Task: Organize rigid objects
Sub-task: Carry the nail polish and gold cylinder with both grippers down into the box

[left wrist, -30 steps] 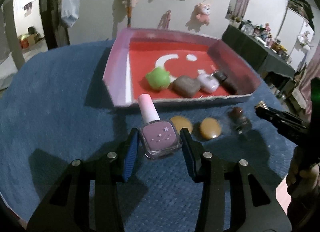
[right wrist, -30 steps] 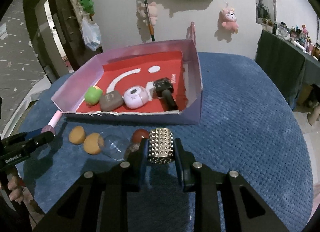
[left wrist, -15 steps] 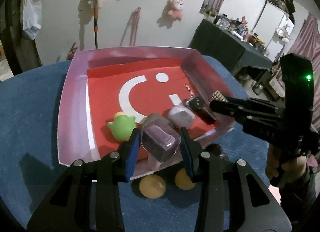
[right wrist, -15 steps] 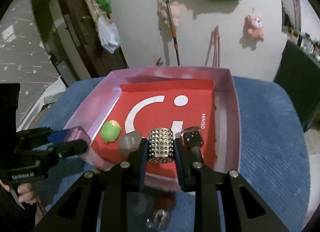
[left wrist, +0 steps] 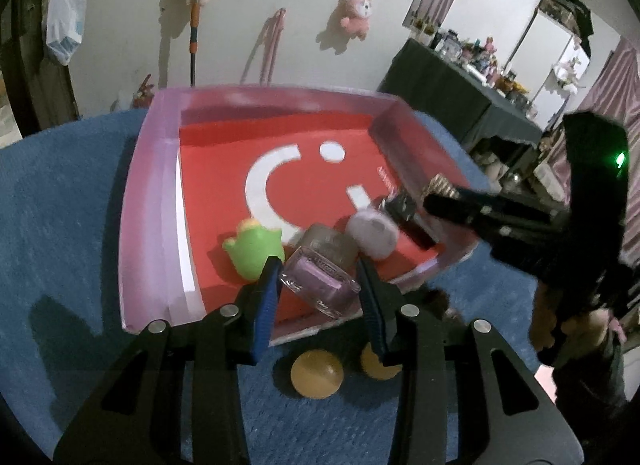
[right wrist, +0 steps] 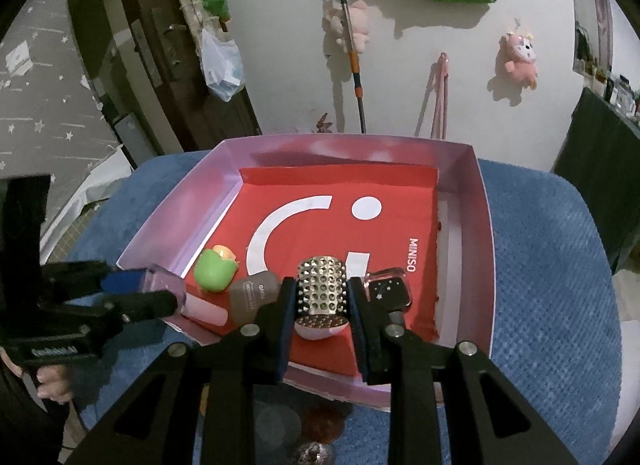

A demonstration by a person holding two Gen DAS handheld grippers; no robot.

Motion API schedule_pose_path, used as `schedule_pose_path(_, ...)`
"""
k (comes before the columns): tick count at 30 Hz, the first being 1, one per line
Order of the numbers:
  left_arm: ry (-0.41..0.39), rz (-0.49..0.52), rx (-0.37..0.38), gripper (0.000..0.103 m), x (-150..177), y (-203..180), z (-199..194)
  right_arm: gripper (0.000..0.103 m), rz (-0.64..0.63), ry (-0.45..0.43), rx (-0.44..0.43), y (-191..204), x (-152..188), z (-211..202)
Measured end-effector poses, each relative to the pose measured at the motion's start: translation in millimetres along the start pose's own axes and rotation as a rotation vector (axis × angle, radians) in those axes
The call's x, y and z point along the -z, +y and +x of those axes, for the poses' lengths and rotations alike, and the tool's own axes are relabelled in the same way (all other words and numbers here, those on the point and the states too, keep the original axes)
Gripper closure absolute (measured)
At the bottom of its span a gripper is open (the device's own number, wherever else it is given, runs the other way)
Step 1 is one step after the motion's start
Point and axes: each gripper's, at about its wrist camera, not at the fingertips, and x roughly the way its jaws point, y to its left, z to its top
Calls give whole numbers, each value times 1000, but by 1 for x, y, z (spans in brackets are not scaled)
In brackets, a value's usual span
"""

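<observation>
Left wrist view: left gripper (left wrist: 320, 289) clamped on lilac nail polish bottle (left wrist: 320, 285), bottle tilted, hanging over near edge of pink tray (left wrist: 144, 225), above red liner. Jaws narrowed a little within the past second, pads pressed on glass sides. Lifted from blue cloth (left wrist: 60, 205) a second ago, bottle lying flat there then; now carried up and across to tray. Below bottle in tray: green toy (left wrist: 252, 249), brown jar (left wrist: 328, 241), pale lilac pot (left wrist: 372, 233), black bottle (left wrist: 408, 213). Two tan discs (left wrist: 316, 373) left on cloth just outside tray wall.

Right wrist view: right gripper (right wrist: 322, 301) fully closed on studded metal cylinder (right wrist: 322, 293), held over tray's near right part, beside black bottle. Also raised from cloth a second ago. Dark round item (right wrist: 324, 421) and small clear one beneath, blurred, on cloth outside tray.

Judgement: both items positioned for release into tray; lowering and opening likely next. Remaining loose pieces on cloth yet to be gathered.
</observation>
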Motion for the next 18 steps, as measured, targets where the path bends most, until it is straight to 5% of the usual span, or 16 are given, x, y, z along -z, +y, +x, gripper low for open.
schedule_pose_path(5, -61, -8, -5, 67, -33, -3, -9, 76, -9, 11, -11, 0, -18, 6)
schedule_pose_path(11, -105, -11, -19, 67, -79, 5, 31, 76, 11, 57, -4, -15, -43, 31)
schedule_pose_path(18, 31, -88, -4, 67, -78, 22, 98, 76, 1, 126, 2, -18, -57, 66)
